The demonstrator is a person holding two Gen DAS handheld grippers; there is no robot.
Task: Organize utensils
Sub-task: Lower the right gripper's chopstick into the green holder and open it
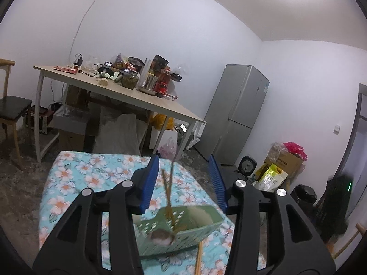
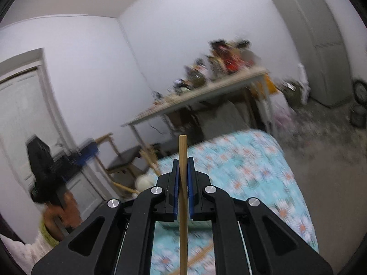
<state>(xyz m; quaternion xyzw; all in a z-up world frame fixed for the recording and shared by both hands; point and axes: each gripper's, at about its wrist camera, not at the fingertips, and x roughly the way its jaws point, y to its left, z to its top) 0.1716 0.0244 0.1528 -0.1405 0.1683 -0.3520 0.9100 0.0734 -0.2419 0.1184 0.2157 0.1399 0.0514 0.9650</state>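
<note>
Left claw (image 1: 187, 181): released, blue pads well apart, nothing pressed between them; hovering above the green basket (image 1: 197, 231).
Right claw (image 2: 183, 183): clenched on a single wooden chopstick (image 2: 182, 158), gripped partway along, one end poking up past the pads, the rest running down out of view.
Basket: green, perforated walls, tilted on the flowered table (image 1: 75, 183); holding a pair of chopsticks (image 1: 168, 192) leaning upward and a round-bowled spoon (image 1: 161, 238) (blurred, so exact resting spot hard to tell).
Loose utensils: another chopstick (image 1: 199, 259) lying on the cloth just beside the basket's near wall; apparently still to be collected.
Stage (a judgement): mid-sorting, one stick in hand, at least one more left on the table.
Risk, slipping: thin round stick pinched between flat pads, likely to pivot or slide out if swung quickly.
Risk, tipping: basket looks light and already tilted; a nudge from either claw, or a stick dropped against the leaning pair, could topple it and spill the contents.
Risk, missed drop: long stick lowered at an angle could catch the basket rim and bounce onto the cloth or floor.
Risk, collision: both claws working near the same basket, easy to knock together.
</note>
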